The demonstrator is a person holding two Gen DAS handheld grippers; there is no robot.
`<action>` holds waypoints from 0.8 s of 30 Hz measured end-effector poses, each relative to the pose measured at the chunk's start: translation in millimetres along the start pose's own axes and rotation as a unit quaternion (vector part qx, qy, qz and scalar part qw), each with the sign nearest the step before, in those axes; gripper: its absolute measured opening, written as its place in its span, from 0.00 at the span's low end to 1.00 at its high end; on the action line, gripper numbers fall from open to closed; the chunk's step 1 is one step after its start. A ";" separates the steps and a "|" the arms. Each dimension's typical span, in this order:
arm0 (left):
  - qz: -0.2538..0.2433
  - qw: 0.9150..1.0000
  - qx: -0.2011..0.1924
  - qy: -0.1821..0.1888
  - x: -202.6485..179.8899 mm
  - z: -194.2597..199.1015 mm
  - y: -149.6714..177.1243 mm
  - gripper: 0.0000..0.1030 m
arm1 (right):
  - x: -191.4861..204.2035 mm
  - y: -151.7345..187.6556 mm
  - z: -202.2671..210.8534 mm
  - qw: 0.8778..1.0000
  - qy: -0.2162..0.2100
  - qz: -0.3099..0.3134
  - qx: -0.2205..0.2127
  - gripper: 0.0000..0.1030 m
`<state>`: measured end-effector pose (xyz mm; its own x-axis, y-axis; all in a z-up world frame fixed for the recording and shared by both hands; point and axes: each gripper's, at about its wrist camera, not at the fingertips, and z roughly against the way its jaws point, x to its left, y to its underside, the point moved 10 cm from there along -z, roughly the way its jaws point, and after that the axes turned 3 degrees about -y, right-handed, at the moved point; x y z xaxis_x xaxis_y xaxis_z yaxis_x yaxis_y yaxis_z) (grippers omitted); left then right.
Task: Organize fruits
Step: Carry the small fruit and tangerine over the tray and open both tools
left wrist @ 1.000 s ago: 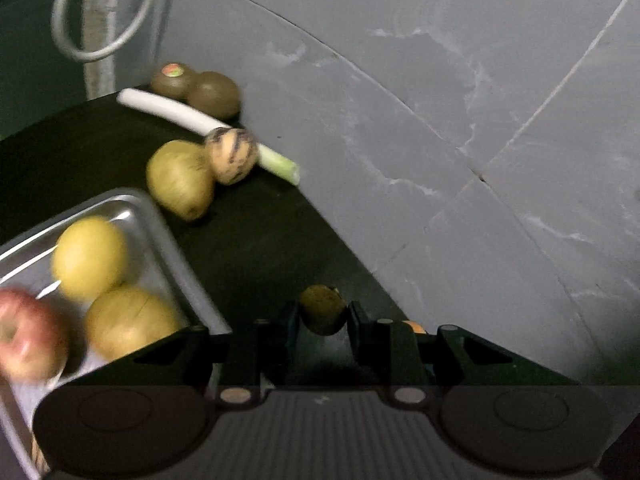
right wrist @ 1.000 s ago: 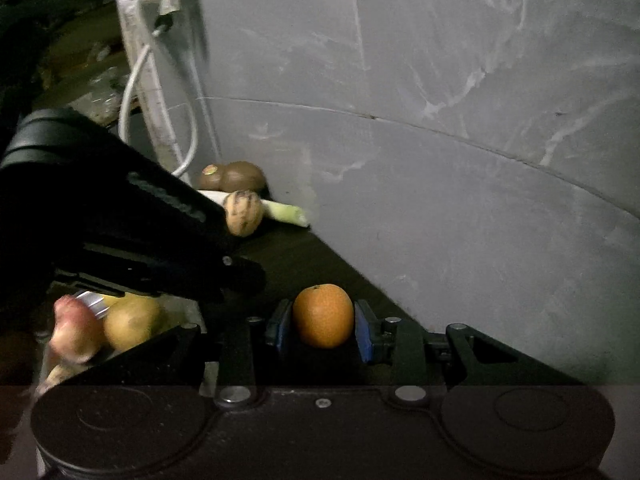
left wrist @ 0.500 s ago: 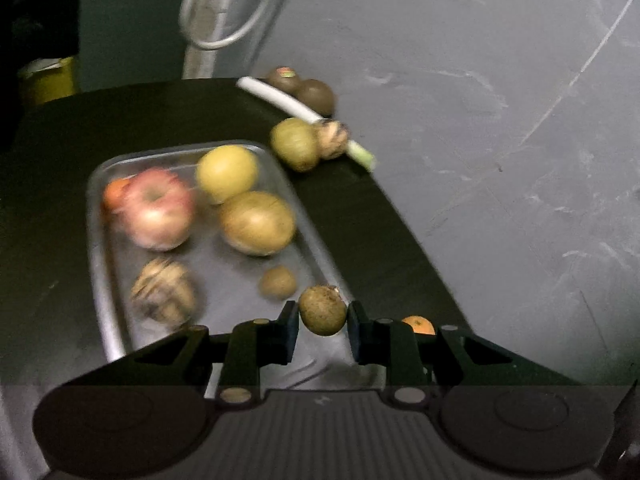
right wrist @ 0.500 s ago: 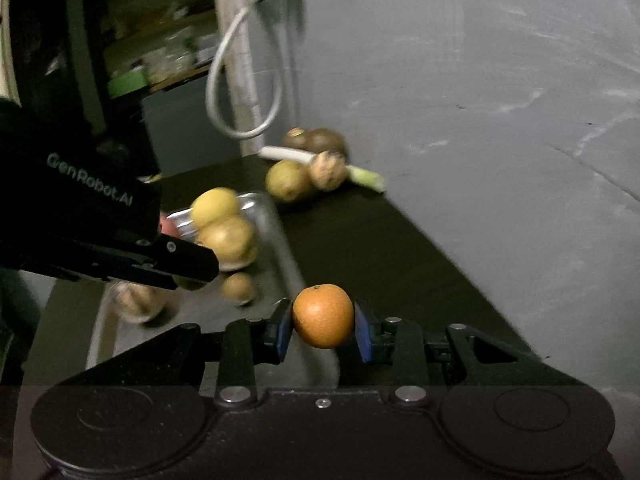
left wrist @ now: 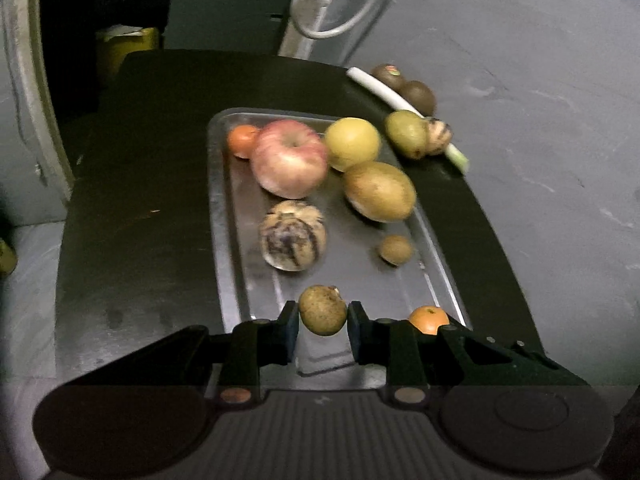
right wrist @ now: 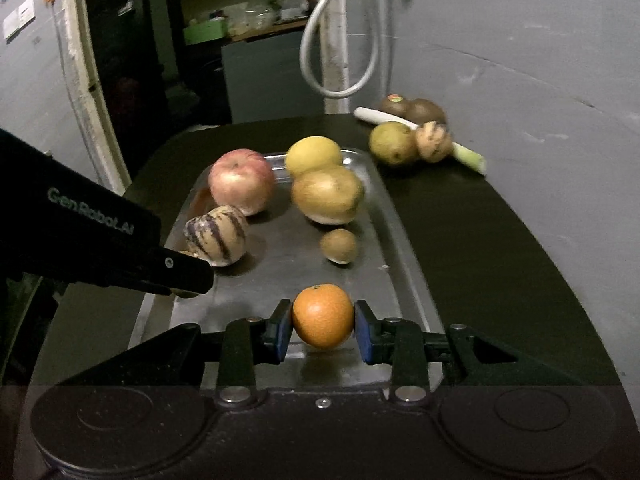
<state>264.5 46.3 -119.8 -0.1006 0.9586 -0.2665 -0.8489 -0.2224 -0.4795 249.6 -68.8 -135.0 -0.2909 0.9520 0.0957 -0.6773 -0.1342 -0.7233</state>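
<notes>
My left gripper [left wrist: 323,316] is shut on a small brown speckled fruit [left wrist: 322,309] over the near end of a metal tray [left wrist: 224,216]. My right gripper [right wrist: 323,324] is shut on an orange [right wrist: 323,316] over the same tray [right wrist: 384,208]; the orange also shows in the left wrist view [left wrist: 429,319]. The tray holds a red apple [left wrist: 289,157], a striped melon [left wrist: 291,235], a yellow fruit [left wrist: 352,143], a brown pear [left wrist: 378,191], a small brown fruit [left wrist: 395,249] and a small orange fruit [left wrist: 242,141]. The left gripper's body [right wrist: 100,236] shows at left in the right wrist view.
On the dark table [left wrist: 140,184] beyond the tray lie a green pear [left wrist: 405,133], a small striped fruit [left wrist: 438,136], a leek [left wrist: 384,92] and two kiwis [left wrist: 416,92]. A grey wall [left wrist: 540,80] runs along the right. A white hose loop [right wrist: 340,40] hangs behind.
Both grippers have pulled back and swung left, from the table's right edge to over the tray's near end, each still holding its fruit.
</notes>
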 end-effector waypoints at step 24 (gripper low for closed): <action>0.022 0.999 -0.005 -0.031 11.8 -29.3 -6.2 0.28 | -2.3 -21.4 -45.8 1.000 -0.010 0.013 0.005 0.34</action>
<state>283.8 53.8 -144.5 -0.1692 0.9572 -0.2349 -0.8373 -0.2653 -0.4780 295.7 -55.5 -151.1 -0.3228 0.9421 0.0907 -0.6760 -0.1625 -0.7187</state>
